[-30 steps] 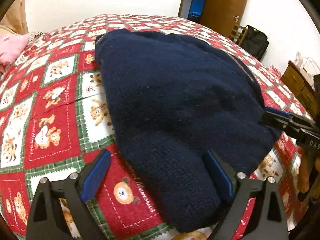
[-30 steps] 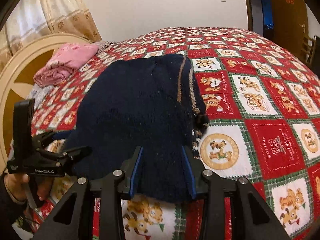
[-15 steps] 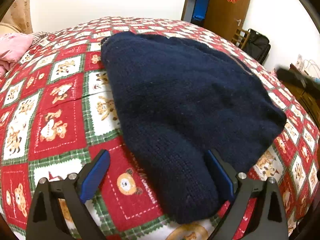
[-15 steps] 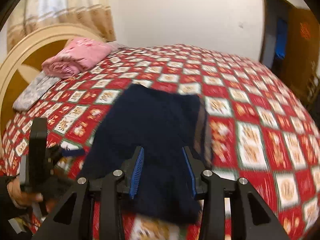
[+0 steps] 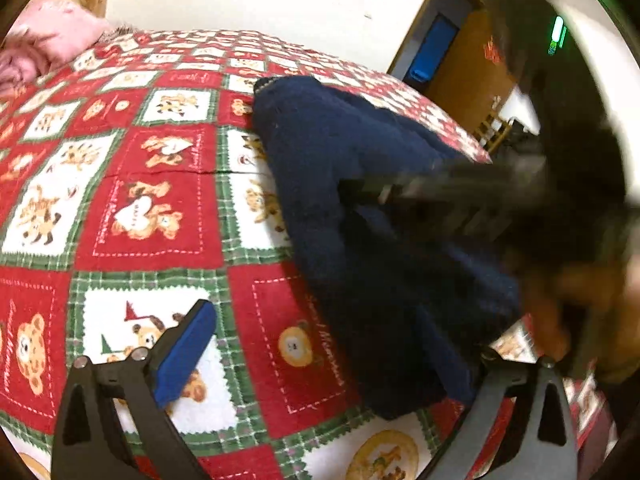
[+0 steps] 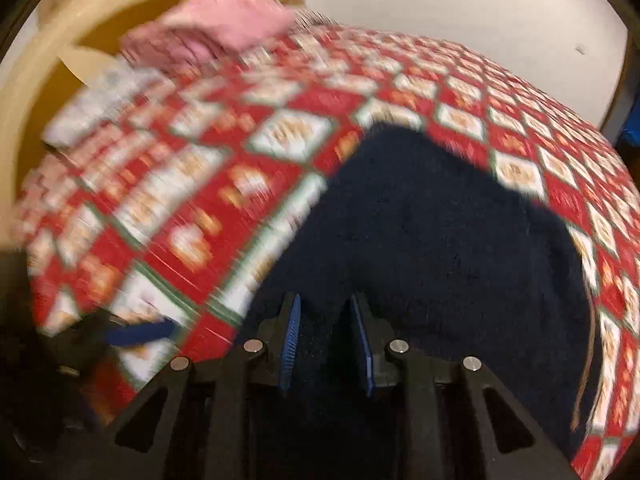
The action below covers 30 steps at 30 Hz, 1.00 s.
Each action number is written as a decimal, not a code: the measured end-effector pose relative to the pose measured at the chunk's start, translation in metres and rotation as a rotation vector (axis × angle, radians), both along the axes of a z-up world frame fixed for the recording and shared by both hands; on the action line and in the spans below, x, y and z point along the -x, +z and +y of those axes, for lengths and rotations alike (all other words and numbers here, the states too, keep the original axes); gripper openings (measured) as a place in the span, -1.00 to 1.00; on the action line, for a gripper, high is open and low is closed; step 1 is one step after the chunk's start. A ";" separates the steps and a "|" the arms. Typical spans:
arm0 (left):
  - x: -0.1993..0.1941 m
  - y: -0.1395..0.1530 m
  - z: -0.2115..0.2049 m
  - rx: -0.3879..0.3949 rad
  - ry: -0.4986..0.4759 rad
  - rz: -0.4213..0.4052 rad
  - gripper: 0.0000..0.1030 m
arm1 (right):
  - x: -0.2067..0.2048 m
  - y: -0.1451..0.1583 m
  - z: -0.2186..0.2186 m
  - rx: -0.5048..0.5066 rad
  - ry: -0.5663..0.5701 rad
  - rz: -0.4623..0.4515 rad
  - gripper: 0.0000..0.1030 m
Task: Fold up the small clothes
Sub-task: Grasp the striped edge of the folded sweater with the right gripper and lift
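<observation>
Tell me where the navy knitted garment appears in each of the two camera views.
Left wrist view: the navy knitted garment runs from upper centre to lower right, partly behind the blurred right gripper.
Right wrist view: the garment fills the centre and lower right.
Shared landmark: the pink folded clothes, upper left.

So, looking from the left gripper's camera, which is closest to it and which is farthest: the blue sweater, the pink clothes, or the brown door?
1. Navy sweater, just ahead, reaching the left gripper on its right side.
2. Pink clothes, far across the bed, upper left.
3. Brown door, beyond the bed, upper right.
</observation>
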State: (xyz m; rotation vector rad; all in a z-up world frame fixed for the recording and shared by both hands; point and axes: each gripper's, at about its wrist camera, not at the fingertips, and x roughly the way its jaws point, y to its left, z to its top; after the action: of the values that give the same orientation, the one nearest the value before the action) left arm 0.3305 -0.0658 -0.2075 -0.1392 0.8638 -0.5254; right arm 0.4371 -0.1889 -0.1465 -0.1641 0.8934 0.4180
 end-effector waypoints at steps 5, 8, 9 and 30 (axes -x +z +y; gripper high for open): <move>0.005 -0.001 -0.005 -0.034 0.000 -0.011 0.99 | -0.066 0.018 0.000 -0.060 -0.059 0.007 -0.47; 0.003 -0.002 -0.003 -0.028 -0.002 -0.010 0.99 | -0.112 -0.036 0.019 0.036 -0.083 0.206 -0.47; 0.004 -0.002 -0.002 -0.028 -0.001 -0.012 0.99 | -0.116 -0.050 0.023 0.057 -0.094 0.204 -0.47; 0.012 0.002 0.006 0.012 0.036 -0.027 0.99 | 0.039 -0.012 -0.166 -0.094 -0.229 0.124 -0.66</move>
State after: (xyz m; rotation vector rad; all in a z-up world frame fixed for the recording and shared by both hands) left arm 0.3188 -0.0594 -0.2060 -0.1586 0.8308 -0.4979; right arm 0.3985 -0.3548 -0.1586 0.0512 0.9999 0.2577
